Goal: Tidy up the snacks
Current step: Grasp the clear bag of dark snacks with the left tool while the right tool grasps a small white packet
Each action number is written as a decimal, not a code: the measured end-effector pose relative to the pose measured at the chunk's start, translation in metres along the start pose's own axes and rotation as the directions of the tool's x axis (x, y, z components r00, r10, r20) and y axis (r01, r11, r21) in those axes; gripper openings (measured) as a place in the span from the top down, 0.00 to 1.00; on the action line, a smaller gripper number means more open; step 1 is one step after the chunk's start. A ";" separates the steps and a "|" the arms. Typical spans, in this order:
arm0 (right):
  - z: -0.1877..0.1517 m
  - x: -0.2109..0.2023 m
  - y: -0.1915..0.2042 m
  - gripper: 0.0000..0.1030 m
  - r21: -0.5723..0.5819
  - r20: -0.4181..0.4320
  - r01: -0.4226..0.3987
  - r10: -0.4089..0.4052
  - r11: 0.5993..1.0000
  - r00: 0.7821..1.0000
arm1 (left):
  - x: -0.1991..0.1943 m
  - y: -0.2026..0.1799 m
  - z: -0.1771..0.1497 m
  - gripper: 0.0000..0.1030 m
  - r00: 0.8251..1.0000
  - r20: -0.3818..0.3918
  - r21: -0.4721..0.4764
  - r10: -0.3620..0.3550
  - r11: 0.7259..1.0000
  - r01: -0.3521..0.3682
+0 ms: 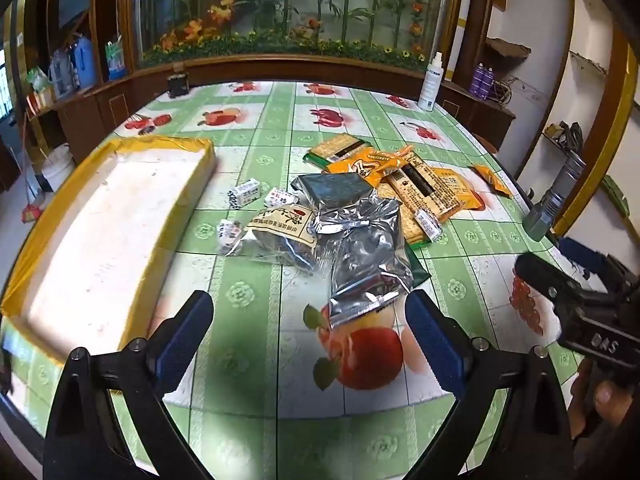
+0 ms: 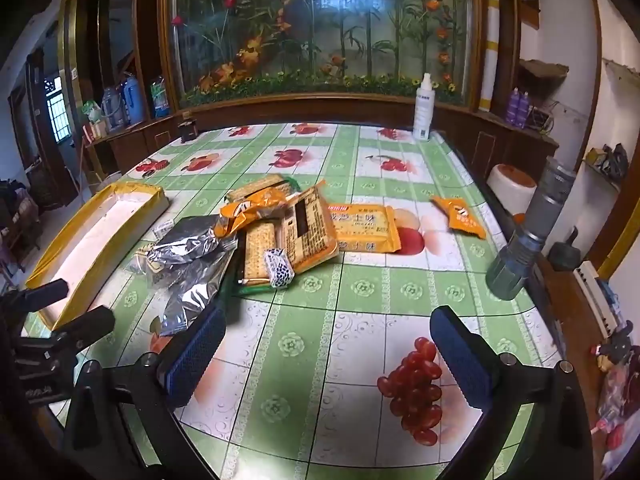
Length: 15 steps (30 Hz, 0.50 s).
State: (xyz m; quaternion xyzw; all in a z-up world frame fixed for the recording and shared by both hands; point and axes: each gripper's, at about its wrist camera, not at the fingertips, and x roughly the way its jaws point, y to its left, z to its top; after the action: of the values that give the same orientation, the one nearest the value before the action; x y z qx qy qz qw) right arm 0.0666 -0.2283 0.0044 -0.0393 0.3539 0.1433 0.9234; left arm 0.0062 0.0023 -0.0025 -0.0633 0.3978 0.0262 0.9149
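A heap of snack packets lies mid-table: a silver foil bag [image 1: 366, 264] [image 2: 188, 256], a clear packet with a tan label [image 1: 280, 226], orange cracker packs [image 1: 424, 188] [image 2: 364, 226], small white candies [image 1: 244, 192] [image 2: 278, 266]. One small orange packet [image 2: 460, 216] lies apart to the right. A yellow-rimmed white tray [image 1: 96, 232] [image 2: 96, 236] stands at the left. My left gripper [image 1: 308, 324] is open and empty, just short of the foil bag. My right gripper [image 2: 328, 344] is open and empty over bare tablecloth, right of the heap.
A grey flashlight [image 2: 528, 232] [image 1: 554, 200] stands at the table's right edge. A white spray bottle [image 2: 423, 108] [image 1: 431, 82] and a small dark box [image 2: 187, 130] stand at the far edge. The right gripper's body shows in the left wrist view [image 1: 584, 304].
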 end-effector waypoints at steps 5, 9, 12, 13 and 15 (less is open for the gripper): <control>0.000 0.014 -0.011 0.01 0.039 -0.008 -0.082 0.083 0.996 0.997 | 0.039 0.014 0.013 0.05 0.998 -0.058 -0.042 -0.037 0.999 0.034; 0.007 0.038 -0.012 0.15 0.065 -0.048 -0.156 0.159 0.986 0.986 | 0.069 0.019 0.012 0.05 0.990 -0.123 -0.060 -0.068 0.996 0.061; 0.013 0.060 -0.006 0.47 0.059 -0.100 -0.212 0.217 0.975 0.971 | 0.079 0.030 0.010 0.05 0.993 -0.112 -0.043 -0.041 0.998 0.036; 0.014 0.066 -0.004 0.57 0.061 -0.120 -0.234 0.240 0.970 0.963 | 0.081 0.037 0.011 0.05 0.993 -0.111 -0.045 -0.036 0.999 0.031; 0.018 0.078 0.001 0.57 0.058 -0.144 -0.277 0.283 0.959 0.948 | 0.083 0.046 0.013 0.05 0.993 -0.107 -0.045 -0.052 0.998 0.048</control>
State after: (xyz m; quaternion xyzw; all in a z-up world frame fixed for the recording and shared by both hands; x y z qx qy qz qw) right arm 0.1333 -0.2058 -0.0336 0.0176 0.4272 0.2629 0.8649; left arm 0.0678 0.0491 -0.0584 -0.0938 0.4444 0.0083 0.8909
